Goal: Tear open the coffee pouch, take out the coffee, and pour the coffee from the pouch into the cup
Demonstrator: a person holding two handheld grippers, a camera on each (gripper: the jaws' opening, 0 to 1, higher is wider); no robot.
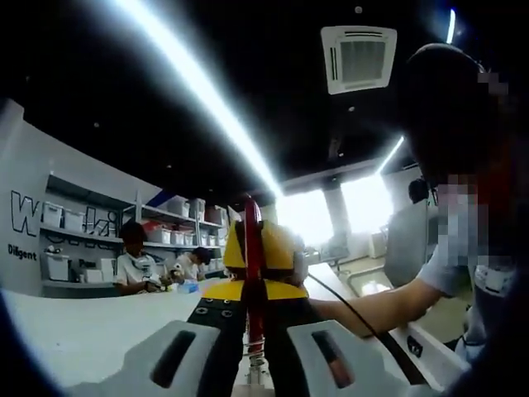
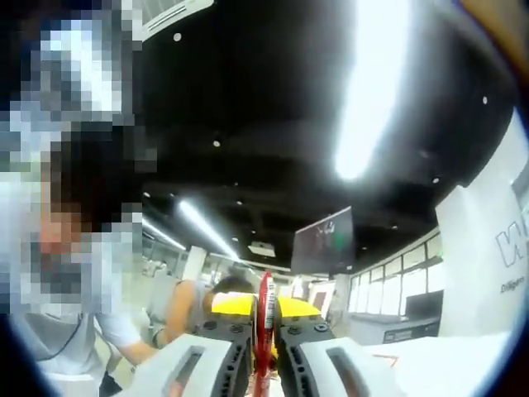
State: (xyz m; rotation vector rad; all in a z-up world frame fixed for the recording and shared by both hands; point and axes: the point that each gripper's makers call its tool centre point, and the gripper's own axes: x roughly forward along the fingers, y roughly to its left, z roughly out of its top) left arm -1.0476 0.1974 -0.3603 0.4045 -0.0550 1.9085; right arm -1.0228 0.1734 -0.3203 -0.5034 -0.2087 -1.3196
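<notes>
both hand-held grippers, left hand-held gripper [image 1: 252,364] and right hand-held gripper [image 2: 264,364], clamp the red coffee pouch [image 1: 252,273] edge-on; tearing likely needs opposite, steady pulls.

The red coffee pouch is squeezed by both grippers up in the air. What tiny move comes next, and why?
Probably pull the two grippers apart to tear it. The left gripper and the right gripper each have their jaws shut on the edge of the red pouch, facing each other, and I see no tear yet.
</notes>
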